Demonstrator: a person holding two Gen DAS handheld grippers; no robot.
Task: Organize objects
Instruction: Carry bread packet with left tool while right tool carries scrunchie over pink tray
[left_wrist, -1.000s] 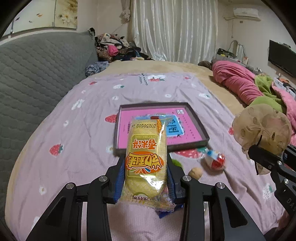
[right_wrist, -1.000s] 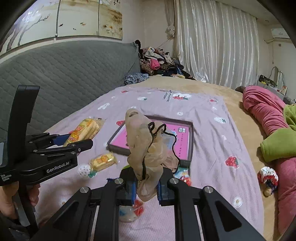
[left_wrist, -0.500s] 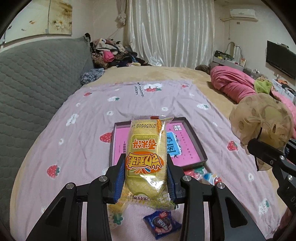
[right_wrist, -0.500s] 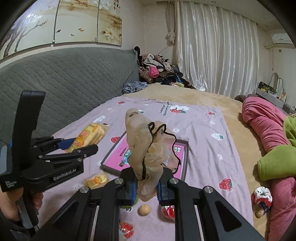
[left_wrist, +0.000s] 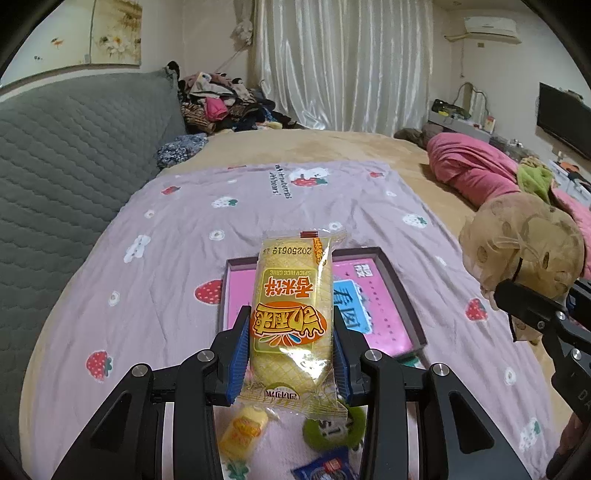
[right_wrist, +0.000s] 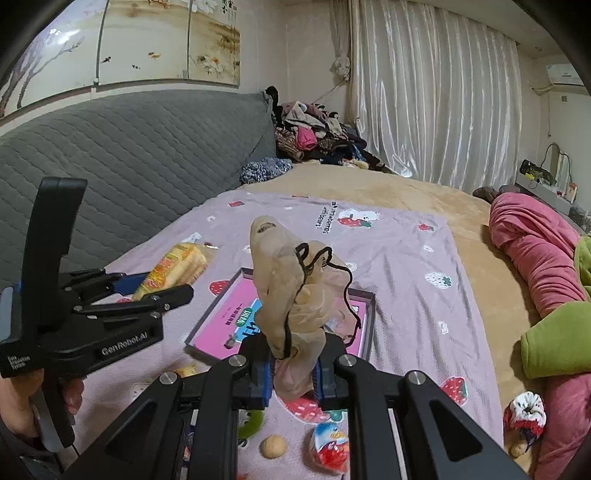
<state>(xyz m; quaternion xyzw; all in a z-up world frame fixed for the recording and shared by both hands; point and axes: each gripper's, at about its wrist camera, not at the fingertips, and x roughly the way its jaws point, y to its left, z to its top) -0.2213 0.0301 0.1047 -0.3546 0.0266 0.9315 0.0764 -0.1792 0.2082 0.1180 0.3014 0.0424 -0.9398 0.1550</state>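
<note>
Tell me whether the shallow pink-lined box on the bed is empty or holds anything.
Cannot tell fully: the shallow pink-lined box shows only its printed pink bottom, but the yellow snack packet and beige mesh pouch hide parts.

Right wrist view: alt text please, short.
The right tool is shut on a beige mesh pouch with a black drawstring, held above a pink-lined tray on a strawberry-print blanket. At left, the left tool grips a yellow snack packet.
</note>
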